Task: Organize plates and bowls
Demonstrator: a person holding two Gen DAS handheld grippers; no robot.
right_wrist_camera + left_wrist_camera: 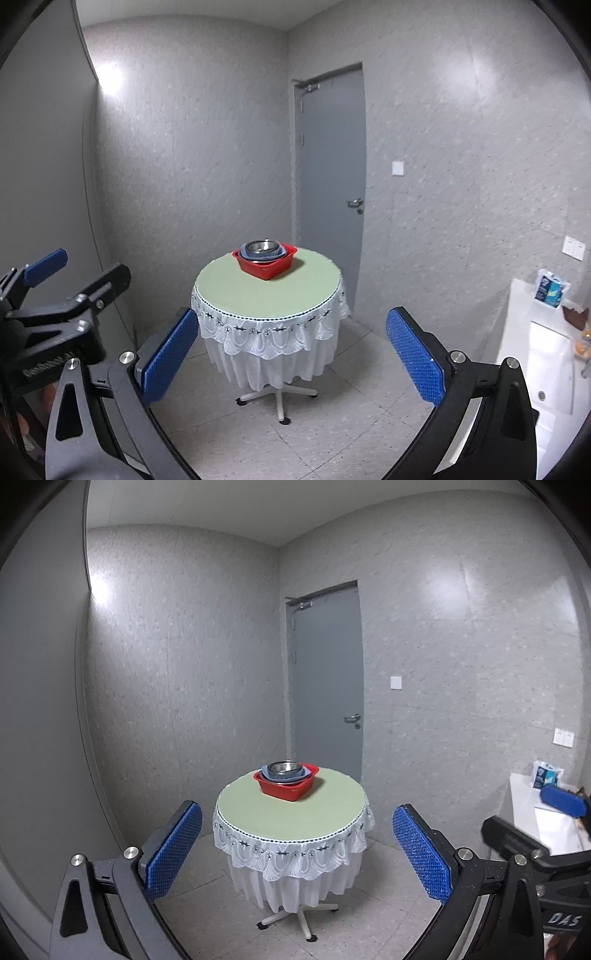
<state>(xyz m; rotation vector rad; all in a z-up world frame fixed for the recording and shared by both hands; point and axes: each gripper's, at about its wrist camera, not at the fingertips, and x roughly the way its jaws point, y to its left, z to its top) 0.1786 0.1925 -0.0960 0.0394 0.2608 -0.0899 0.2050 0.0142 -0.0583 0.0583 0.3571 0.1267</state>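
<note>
Both grippers have black angular frames with silver round bolts. Their fingers [173, 845] carry blue, diamond-textured pads [415, 356].

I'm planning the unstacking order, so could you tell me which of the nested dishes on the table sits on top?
The shiny metal bowl sits on top, nested in the grey-blue dish, with the red square basin outermost at the bottom.
</note>
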